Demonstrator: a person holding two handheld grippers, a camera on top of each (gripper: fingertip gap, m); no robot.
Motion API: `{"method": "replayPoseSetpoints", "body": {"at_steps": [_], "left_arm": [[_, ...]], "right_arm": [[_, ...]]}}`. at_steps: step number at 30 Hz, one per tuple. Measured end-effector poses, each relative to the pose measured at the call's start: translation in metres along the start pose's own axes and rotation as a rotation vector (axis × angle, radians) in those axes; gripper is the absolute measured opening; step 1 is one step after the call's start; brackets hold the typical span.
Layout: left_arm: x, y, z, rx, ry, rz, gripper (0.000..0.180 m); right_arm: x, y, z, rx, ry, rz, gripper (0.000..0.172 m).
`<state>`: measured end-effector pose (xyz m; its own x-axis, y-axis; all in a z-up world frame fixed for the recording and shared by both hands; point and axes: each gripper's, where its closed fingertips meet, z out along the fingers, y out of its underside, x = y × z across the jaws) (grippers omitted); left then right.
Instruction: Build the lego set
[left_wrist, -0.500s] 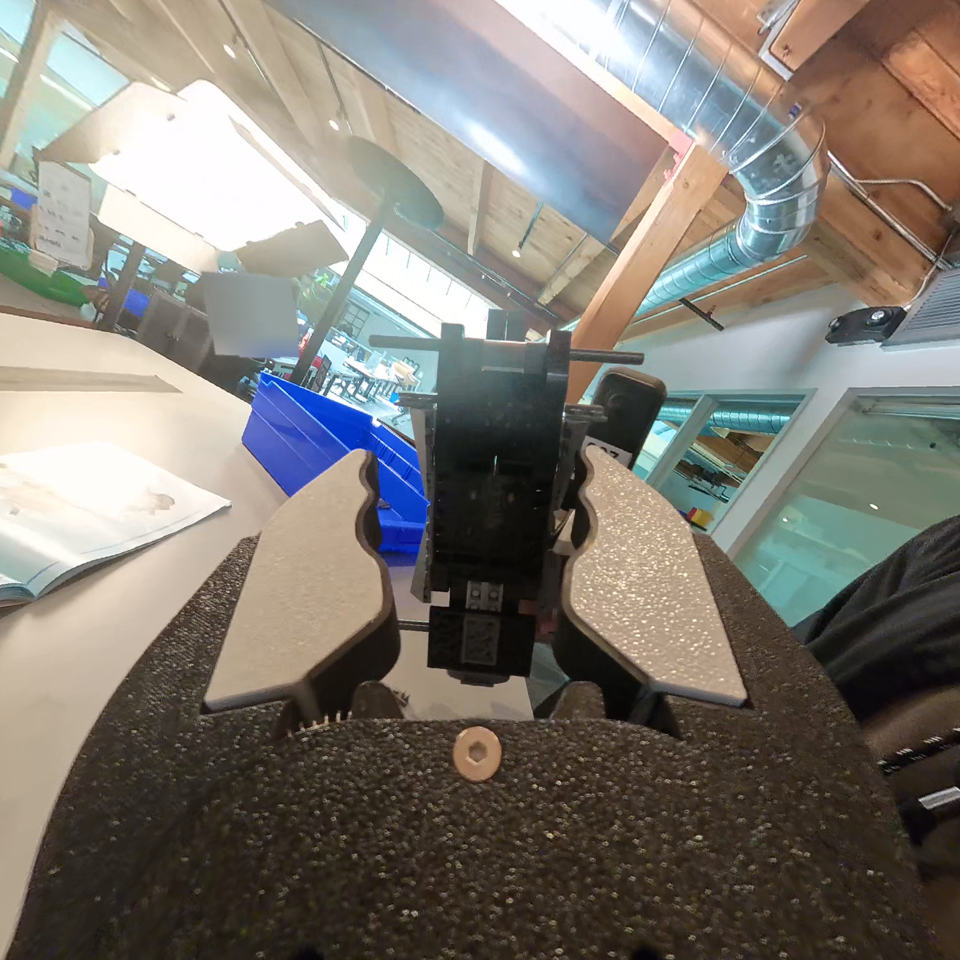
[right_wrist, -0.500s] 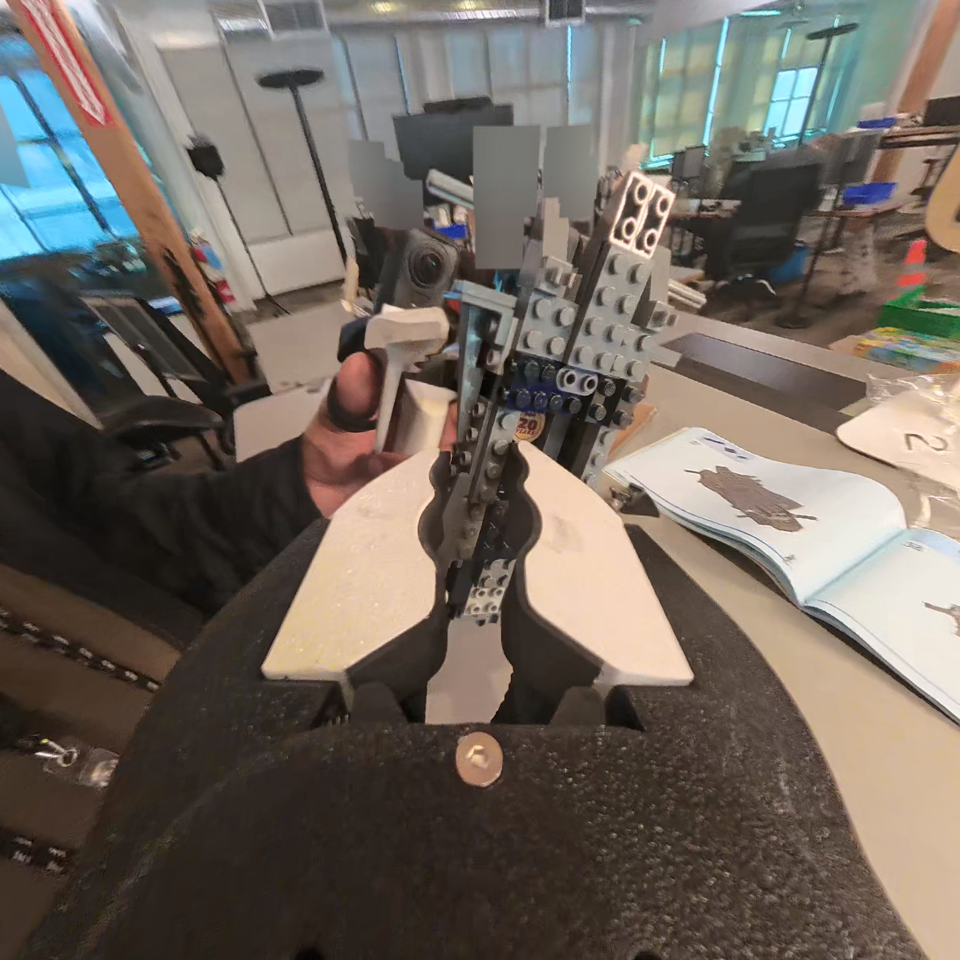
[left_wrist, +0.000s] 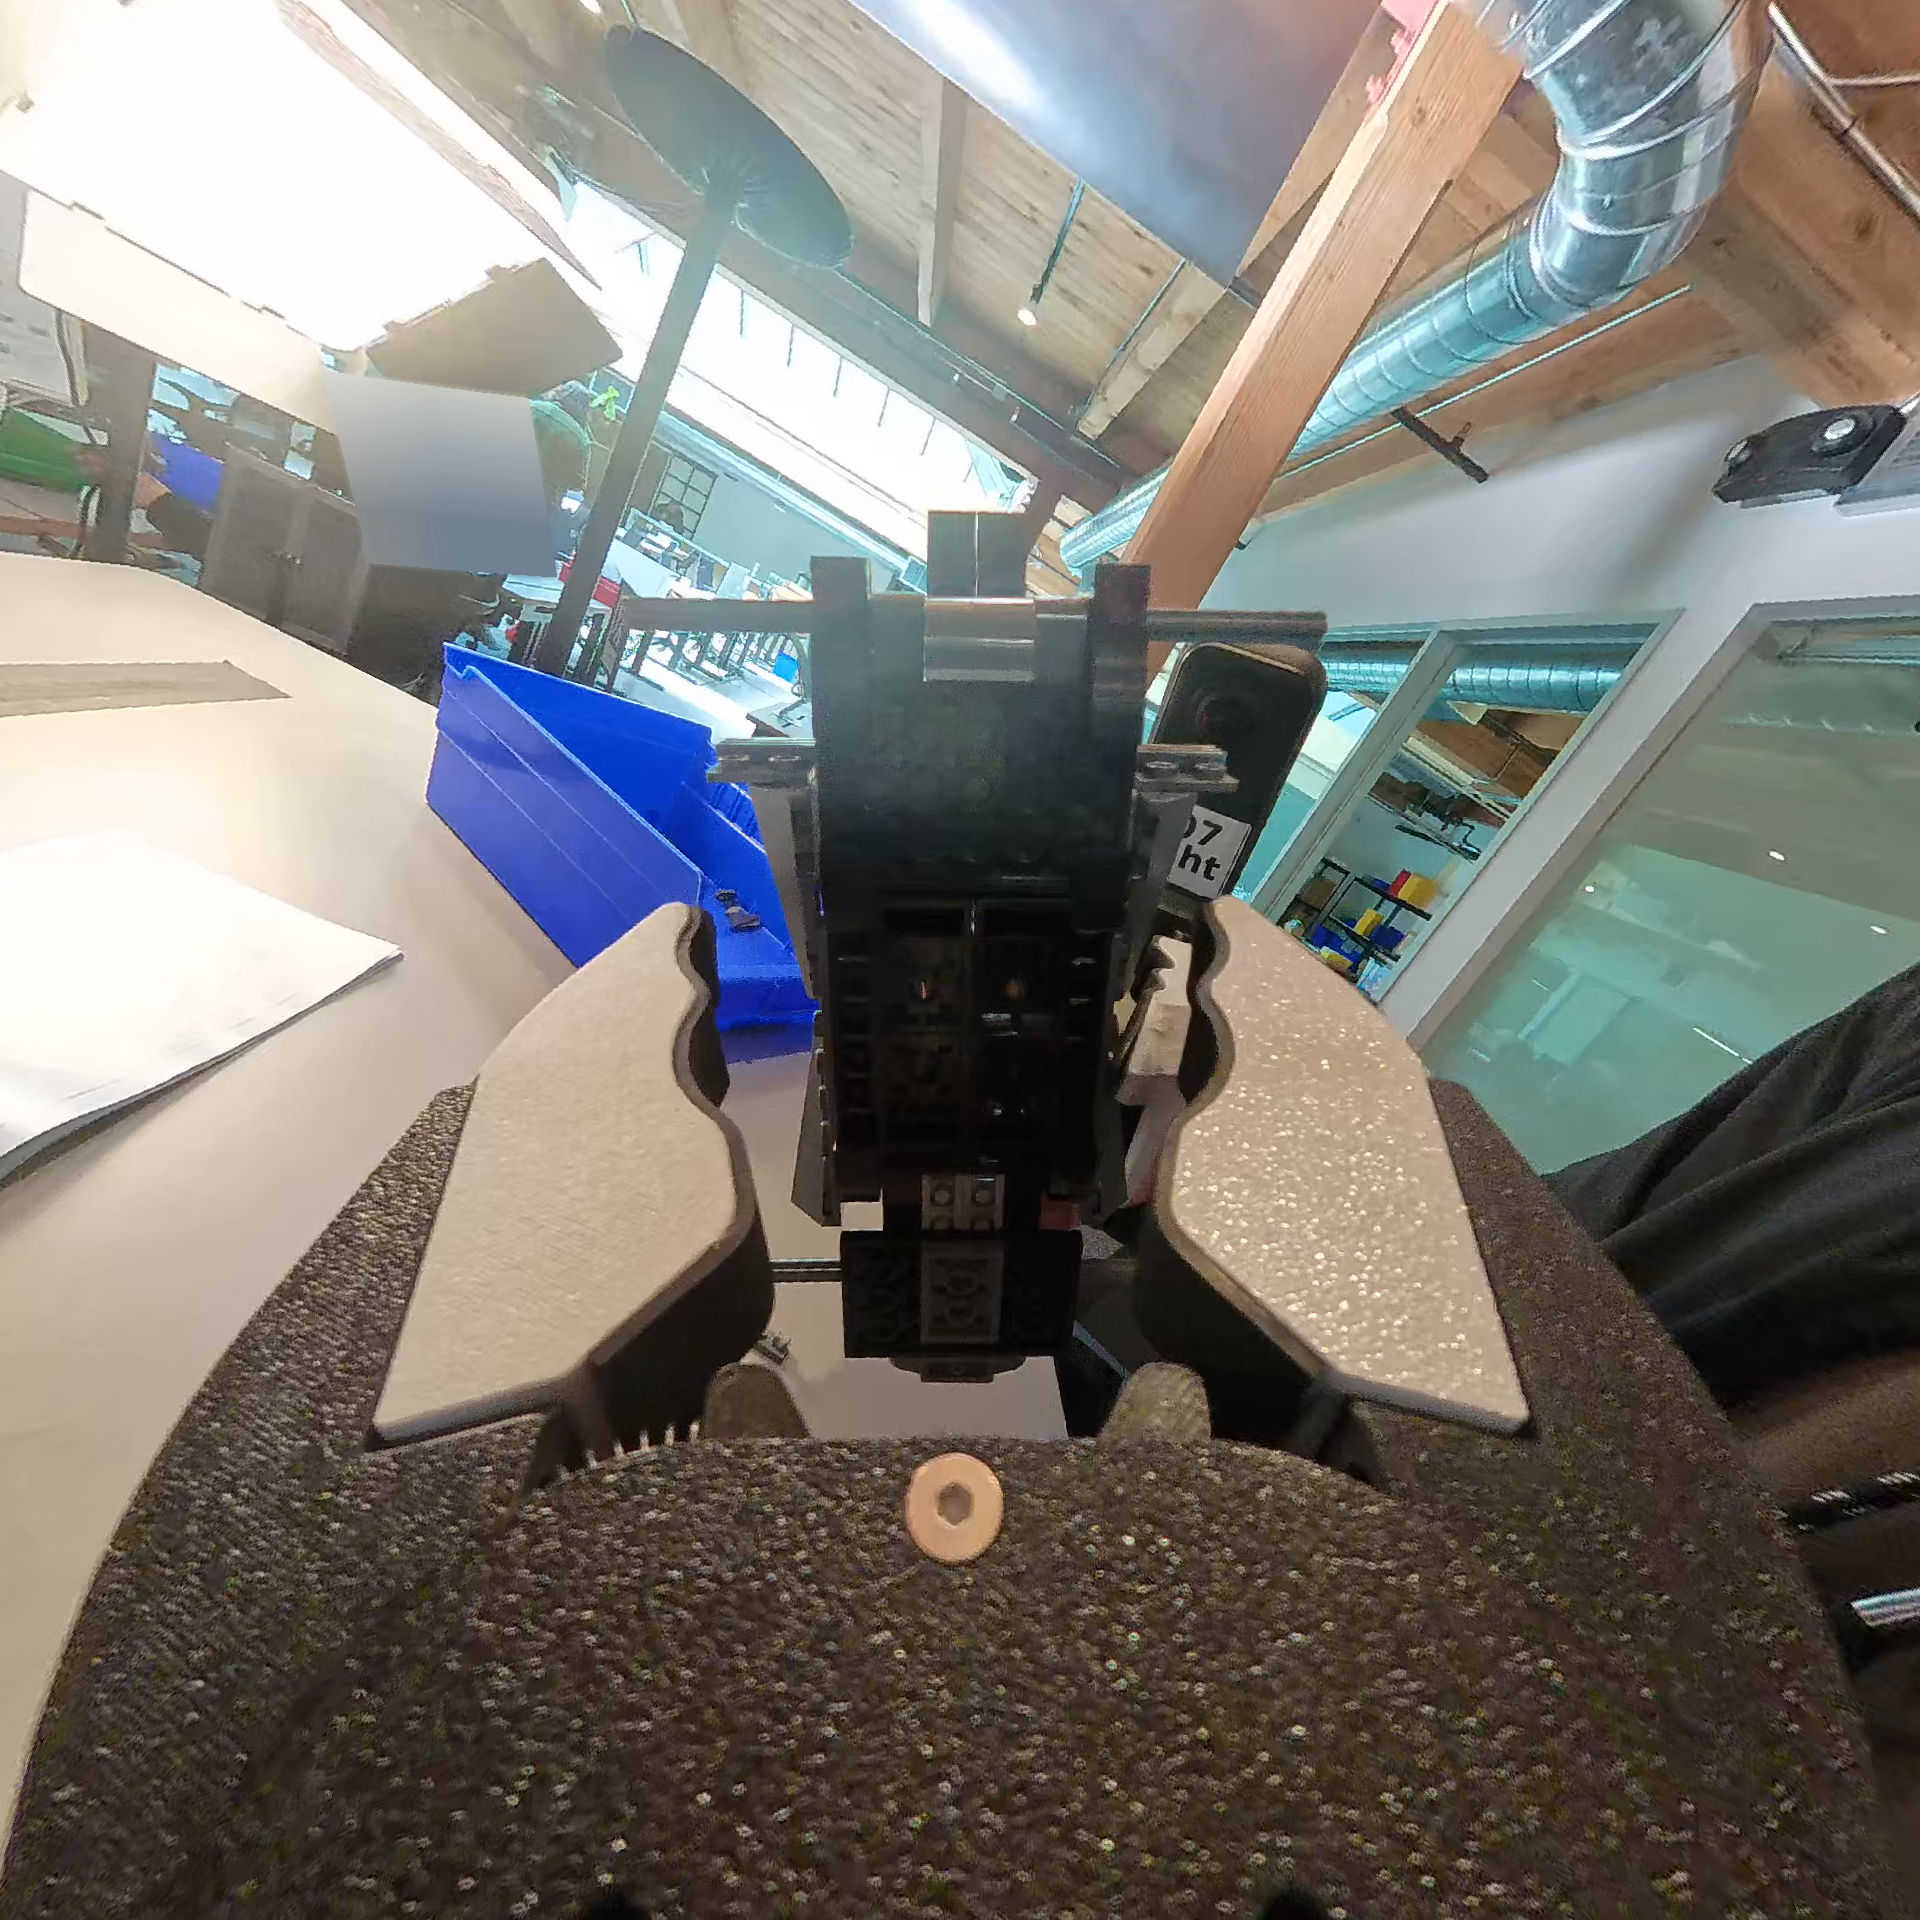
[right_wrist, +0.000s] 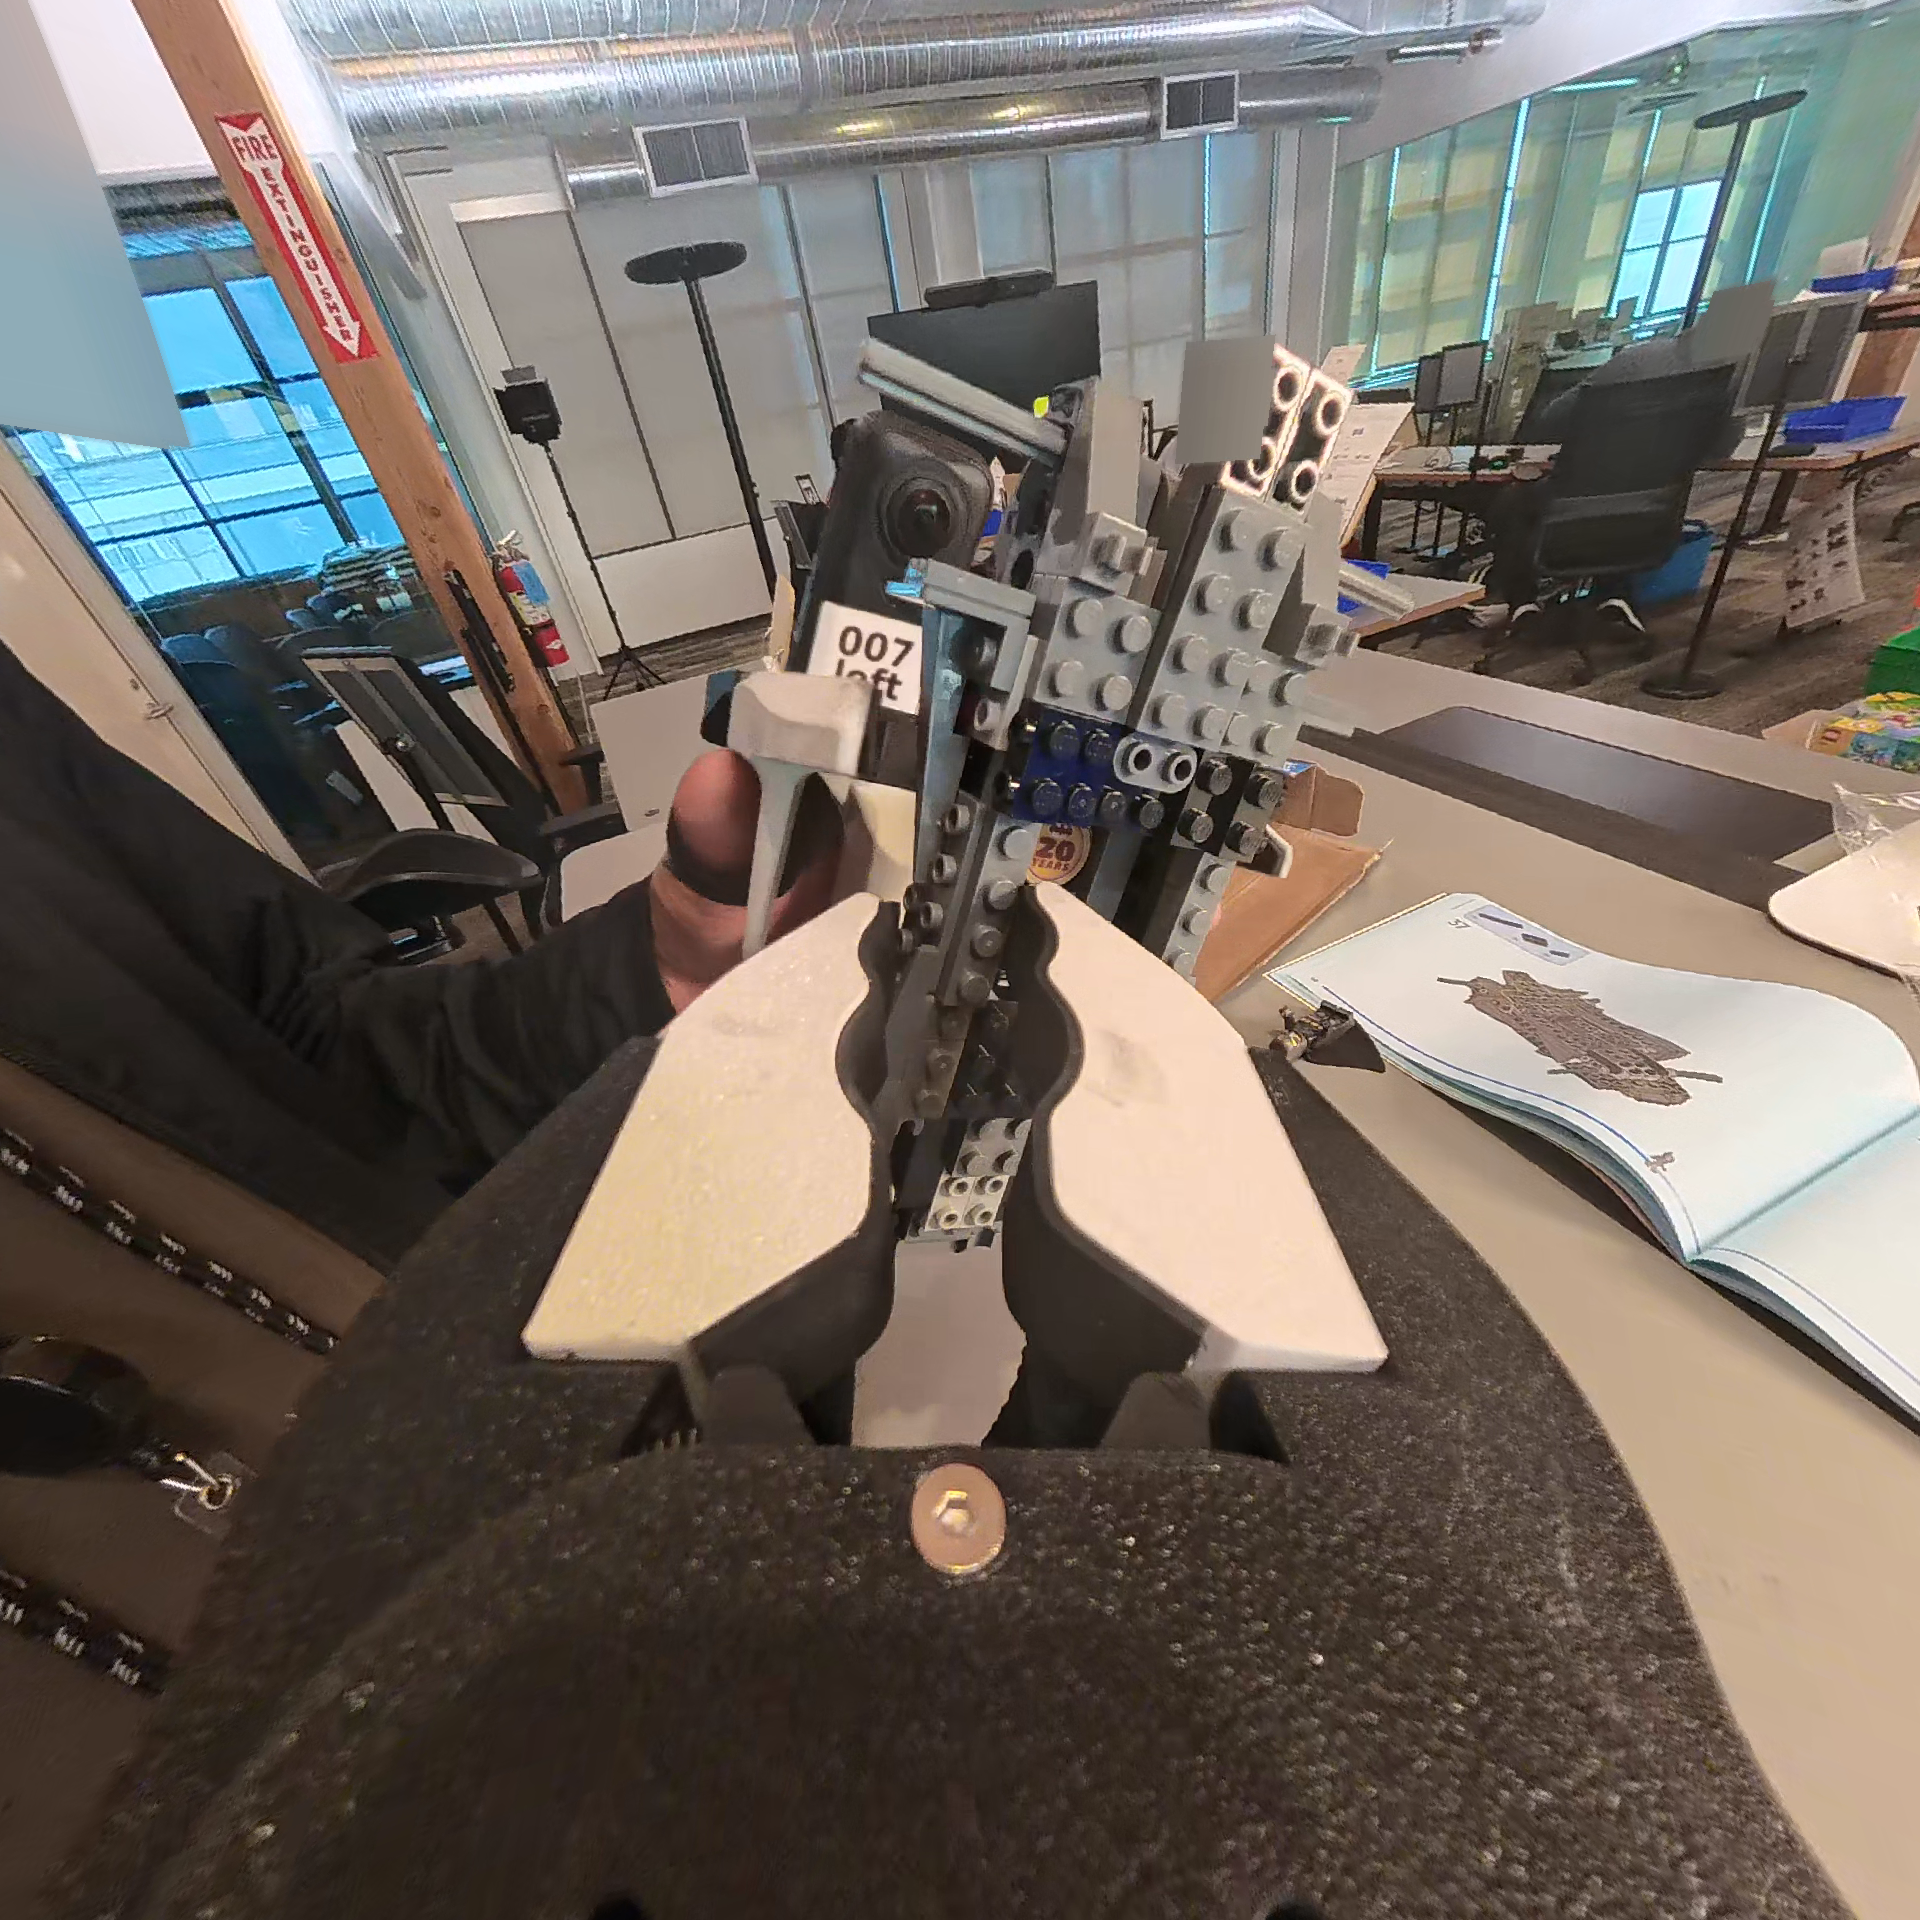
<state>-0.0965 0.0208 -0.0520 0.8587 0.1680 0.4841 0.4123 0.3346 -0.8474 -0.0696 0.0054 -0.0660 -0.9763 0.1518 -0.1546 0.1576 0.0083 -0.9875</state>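
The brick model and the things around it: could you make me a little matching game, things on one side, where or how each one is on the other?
Things:
1. brick model
2. blue bin
3. open booklet
4. left gripper

States or places:
A. lying flat on the table, pages up
B. fingers spread wide, clear gaps on both sides of the model
C. clamped at its lower end between the right gripper's fingers
D. standing on the table behind the model, in the left wrist view

Pairs: 1-C, 2-D, 3-A, 4-B

Left wrist view: low, tilted up toward ceiling, close on brick model (left_wrist: 966, 935). Right wrist view: level, facing opposite side, equally close. Shared: brick model, table (right_wrist: 1558, 1403).
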Motion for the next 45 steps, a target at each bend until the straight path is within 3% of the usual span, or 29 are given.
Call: {"method": "replayPoseSetpoints", "body": {"at_steps": [11,23,28,38,45], "left_arm": [[0.008,-0.001,0.007,-0.03,-0.052,0.032,0.106],[0.025,0.004,0.013,-0.046,-0.035,0.079,0.11],[0.028,0.004,0.012,-0.035,-0.045,0.084,0.097],[0.031,0.0,0.004,0.038,0.027,0.105,0.092],[0.024,-0.004,-0.01,0.054,0.102,0.125,0.09]], "right_arm": [[-0.015,0.002,0.002,-0.046,-0.009,-0.071,0.02],[-0.032,0.009,0.002,-0.111,-0.042,-0.142,0.02],[-0.031,0.01,0.003,-0.121,-0.029,-0.145,0.02],[-0.032,0.008,0.002,-0.13,0.004,-0.151,0.02],[-0.019,-0.006,-0.019,-0.088,0.091,-0.114,0.021]]}}
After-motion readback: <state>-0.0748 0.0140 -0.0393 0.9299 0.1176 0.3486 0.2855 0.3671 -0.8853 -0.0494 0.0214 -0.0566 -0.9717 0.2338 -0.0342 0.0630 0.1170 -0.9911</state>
